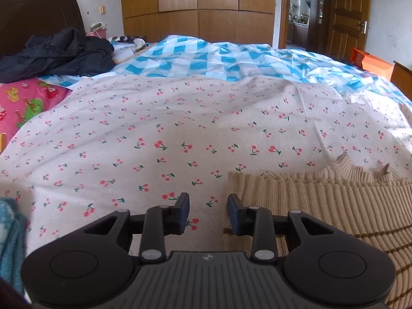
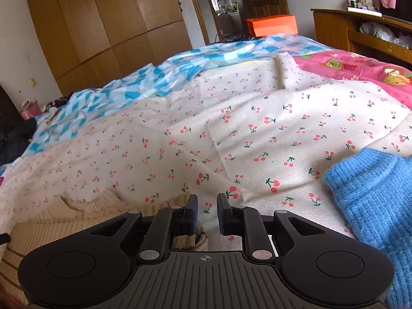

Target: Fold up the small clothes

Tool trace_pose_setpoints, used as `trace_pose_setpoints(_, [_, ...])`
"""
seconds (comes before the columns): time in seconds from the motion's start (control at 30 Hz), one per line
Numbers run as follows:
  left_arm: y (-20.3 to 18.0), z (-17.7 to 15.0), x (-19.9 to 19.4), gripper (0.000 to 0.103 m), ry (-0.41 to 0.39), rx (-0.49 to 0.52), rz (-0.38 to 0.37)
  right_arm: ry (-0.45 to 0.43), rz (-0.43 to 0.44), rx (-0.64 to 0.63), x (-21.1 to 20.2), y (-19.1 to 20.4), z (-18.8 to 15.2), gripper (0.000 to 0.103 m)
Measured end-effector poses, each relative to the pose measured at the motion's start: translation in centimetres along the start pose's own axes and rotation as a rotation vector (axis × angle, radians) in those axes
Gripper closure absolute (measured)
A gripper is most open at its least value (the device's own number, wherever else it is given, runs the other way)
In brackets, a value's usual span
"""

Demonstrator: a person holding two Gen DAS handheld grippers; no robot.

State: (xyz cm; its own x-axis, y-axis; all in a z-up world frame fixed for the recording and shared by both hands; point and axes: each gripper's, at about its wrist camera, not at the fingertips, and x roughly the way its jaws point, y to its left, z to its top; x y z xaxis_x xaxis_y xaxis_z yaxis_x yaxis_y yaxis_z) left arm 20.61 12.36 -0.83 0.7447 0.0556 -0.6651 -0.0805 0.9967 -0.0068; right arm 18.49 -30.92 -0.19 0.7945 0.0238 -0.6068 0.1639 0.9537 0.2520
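I see two fisheye views, each looking forward along its fingers, low and close over the cherry-print sheet. My left wrist camera faces across the bed toward the wardrobe and doorway, the beige ribbed sweater near right. My right wrist camera faces the same far wall, tilted, with that sweater near left. Both share sheet, sweater, wardrobe and the orange box.
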Motion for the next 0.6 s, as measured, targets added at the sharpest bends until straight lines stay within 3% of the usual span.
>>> trace_pose_setpoints(0.17, [0.3, -0.9, -3.3, 0.064, -0.034, -0.016, -0.011, -0.029, 0.057, -0.083, -2.3, 1.8, -1.7, 0.084])
trace_pose_setpoints(0.3, [-0.2, -3.1, -5.7, 0.064, -0.026, -0.004, -0.046, 0.104, 0.023, -0.096, 0.6, 1.5, -3.6, 0.086])
trace_pose_setpoints(0.4, [-0.4, -5.3, -5.6, 0.064, 0.024, 0.016, -0.014, 0.126, -0.012, -0.088, 1.1, 1.3, -3.4, 0.085])
trace_pose_setpoints(0.6, [2.0, -6.7, -6.8, 0.063, 0.029, -0.154, -0.014, 0.047, 0.000, -0.211, -2.7, 5.3, -1.3, 0.083])
